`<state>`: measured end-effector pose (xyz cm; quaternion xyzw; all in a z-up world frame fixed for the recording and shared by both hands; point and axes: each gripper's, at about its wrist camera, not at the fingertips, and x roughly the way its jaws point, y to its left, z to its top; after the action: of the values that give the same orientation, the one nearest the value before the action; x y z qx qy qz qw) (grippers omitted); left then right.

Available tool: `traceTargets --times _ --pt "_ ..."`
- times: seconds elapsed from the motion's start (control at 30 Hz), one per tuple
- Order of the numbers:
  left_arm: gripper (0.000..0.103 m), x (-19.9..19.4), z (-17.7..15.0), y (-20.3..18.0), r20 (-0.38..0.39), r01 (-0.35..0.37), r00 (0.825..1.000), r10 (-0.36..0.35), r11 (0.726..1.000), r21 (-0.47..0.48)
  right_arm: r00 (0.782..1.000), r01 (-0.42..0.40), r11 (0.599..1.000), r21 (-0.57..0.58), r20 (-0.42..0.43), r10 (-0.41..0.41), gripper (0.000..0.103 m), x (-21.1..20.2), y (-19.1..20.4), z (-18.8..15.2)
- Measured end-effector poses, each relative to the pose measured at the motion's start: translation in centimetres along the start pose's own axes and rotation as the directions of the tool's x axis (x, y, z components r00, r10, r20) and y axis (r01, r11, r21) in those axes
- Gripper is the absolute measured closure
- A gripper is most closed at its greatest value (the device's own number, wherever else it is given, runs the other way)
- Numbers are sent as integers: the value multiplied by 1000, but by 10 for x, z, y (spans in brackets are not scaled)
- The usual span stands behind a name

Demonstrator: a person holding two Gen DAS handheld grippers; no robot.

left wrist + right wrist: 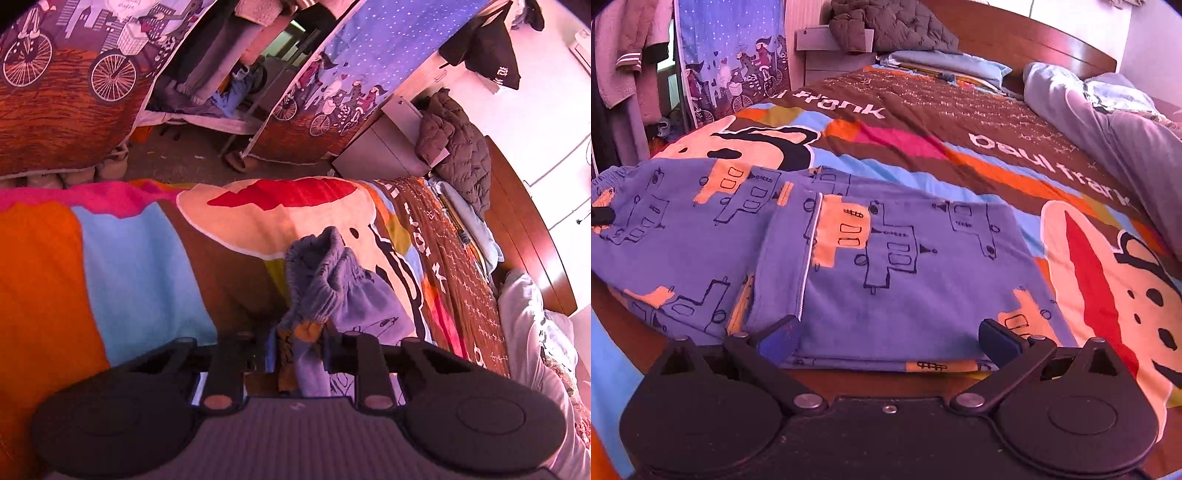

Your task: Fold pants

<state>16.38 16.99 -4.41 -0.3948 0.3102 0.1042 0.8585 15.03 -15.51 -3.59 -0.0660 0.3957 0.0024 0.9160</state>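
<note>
The blue patterned pants (871,266) lie on the bed, folded over with one leg end on top. In the left wrist view the elastic waistband of the pants (325,273) is bunched and lifted. My left gripper (297,354) is shut on the waistband cloth, which runs between its fingers. Its tip shows at the left edge of the right wrist view (602,215). My right gripper (886,338) is open, its blue-padded fingers (777,338) spread wide and low over the near edge of the pants, holding nothing.
The colourful printed bedspread (960,147) covers the bed. A grey quilted jacket (890,26) and folded bedding (949,62) lie by the wooden headboard (1015,33). A rolled duvet (1108,125) lies at right. Printed curtains (66,92) and a floor gap flank the bed's side.
</note>
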Motion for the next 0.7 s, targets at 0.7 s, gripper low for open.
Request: traceTargets --times 0.7 --pt "82 -60 -63 -198 100 61 977 -189 694 717 952 -118 991 66 293 94 1 -74 -101 -14"
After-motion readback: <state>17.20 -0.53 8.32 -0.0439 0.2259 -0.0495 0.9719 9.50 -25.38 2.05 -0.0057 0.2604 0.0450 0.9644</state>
